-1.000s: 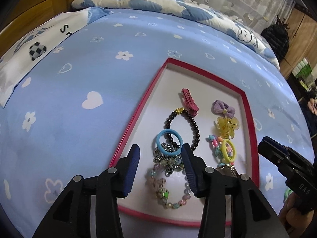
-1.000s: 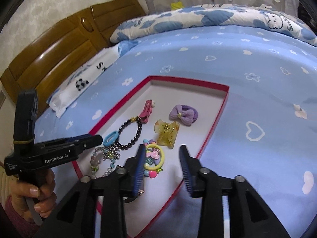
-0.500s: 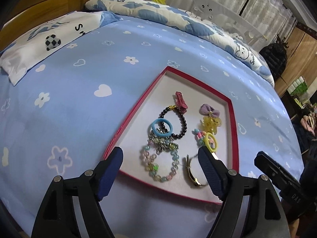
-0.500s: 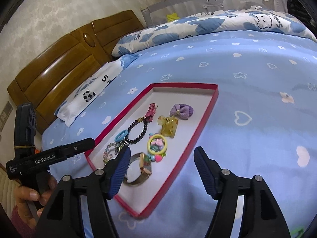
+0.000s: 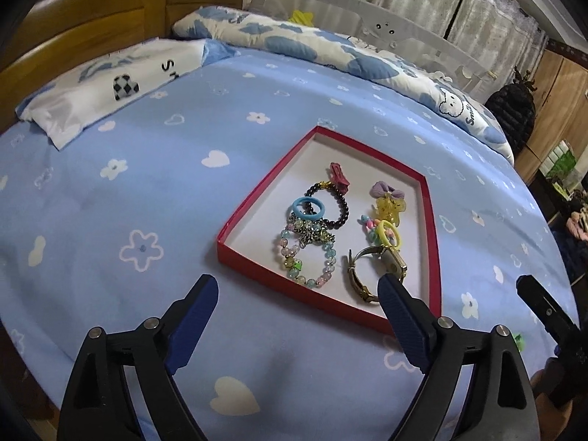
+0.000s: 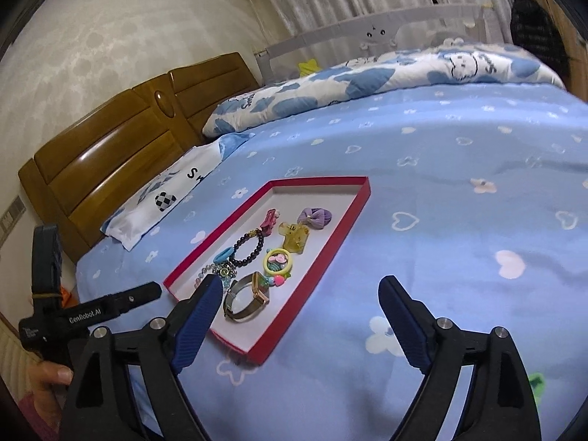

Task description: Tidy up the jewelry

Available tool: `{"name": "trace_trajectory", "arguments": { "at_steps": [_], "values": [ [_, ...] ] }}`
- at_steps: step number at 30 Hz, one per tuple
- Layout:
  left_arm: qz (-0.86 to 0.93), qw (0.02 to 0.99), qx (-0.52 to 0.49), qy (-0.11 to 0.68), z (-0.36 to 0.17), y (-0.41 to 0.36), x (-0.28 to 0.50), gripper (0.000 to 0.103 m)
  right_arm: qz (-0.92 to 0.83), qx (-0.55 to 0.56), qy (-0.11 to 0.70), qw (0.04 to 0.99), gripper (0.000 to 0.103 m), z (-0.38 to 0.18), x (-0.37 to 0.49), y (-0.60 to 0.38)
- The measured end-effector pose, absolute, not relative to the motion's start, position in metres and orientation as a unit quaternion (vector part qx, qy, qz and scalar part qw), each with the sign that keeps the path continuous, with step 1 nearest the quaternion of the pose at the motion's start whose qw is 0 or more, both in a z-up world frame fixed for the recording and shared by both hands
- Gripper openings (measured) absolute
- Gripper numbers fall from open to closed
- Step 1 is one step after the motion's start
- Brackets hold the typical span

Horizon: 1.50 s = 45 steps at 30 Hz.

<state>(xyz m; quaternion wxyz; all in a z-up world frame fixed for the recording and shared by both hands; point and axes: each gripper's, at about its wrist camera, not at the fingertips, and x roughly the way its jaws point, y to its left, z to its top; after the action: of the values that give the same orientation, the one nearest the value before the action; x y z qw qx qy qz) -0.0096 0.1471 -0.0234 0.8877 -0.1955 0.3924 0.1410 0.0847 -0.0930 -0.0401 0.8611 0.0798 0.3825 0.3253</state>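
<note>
A wide bed covered in a pale blue sheet printed with white hearts and flowers [image 5: 147,191] takes up most of the room, with a brown wooden headboard [image 6: 110,154] at one end. On the sheet lies a shallow red-rimmed cardboard tray with a white floor [image 5: 250,202], and all the jewelry sits inside it.

The left gripper [image 5: 297,327] hangs above the near edge of the tray with its blue-padded jaws spread wide and nothing between them. The right gripper [image 6: 301,327] hovers over the tray's near right corner, equally wide and empty.

In the tray, the gold-cased wristwatch with a metal band [image 5: 371,272] lies nearest the grippers. Left of it, a pastel glass-bead bracelet [image 5: 305,257] overlaps a silvery chain piece, which touches a dark bead bracelet [image 5: 338,202] and a blue hair ring [image 5: 308,208]. A yellow ring over a string of coloured beads [image 5: 387,233], a yellow translucent claw clip [image 5: 389,207], a purple fabric bow [image 5: 386,189] and a small red clip [image 5: 339,177] lie further back.

I judge the arranging nearly done. If any tidying remains, the tangled left cluster is the place: come down narrow on one strand only, lift slowly, and steady the tray with the other gripper, since the soft bedding could let it tilt.
</note>
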Motion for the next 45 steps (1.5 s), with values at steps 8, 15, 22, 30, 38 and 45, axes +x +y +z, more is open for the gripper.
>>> {"name": "trace_trajectory", "arguments": {
  "at_steps": [8,15,22,30,38,45],
  "values": [
    [0.141,0.905,-0.145,0.375,-0.005,0.125,-0.025,0.090,0.323,0.044,0.363,0.873,0.091,-0.028,0.067,-0.097],
    [0.161,0.925,-0.076,0.336,0.018,0.103,-0.043,0.102,0.329,0.012,0.341,0.881,0.100,-0.007,0.059,-0.098],
    [0.149,0.939,-0.035,0.307,0.039,0.083,-0.053,0.102,0.328,-0.007,0.308,0.893,0.102,0.033,0.059,-0.101],
    [0.157,0.932,-0.052,0.324,0.015,0.091,-0.048,0.102,0.304,-0.016,0.286,0.909,0.103,0.021,0.048,-0.101],
    [0.176,0.927,-0.049,0.328,-0.002,0.085,-0.039,0.102,0.272,-0.014,0.307,0.912,0.103,-0.024,0.050,-0.104],
    [0.181,0.929,-0.028,0.322,-0.011,0.074,-0.040,0.102,0.261,-0.005,0.306,0.916,0.103,-0.036,0.049,-0.106]
  ]
}}
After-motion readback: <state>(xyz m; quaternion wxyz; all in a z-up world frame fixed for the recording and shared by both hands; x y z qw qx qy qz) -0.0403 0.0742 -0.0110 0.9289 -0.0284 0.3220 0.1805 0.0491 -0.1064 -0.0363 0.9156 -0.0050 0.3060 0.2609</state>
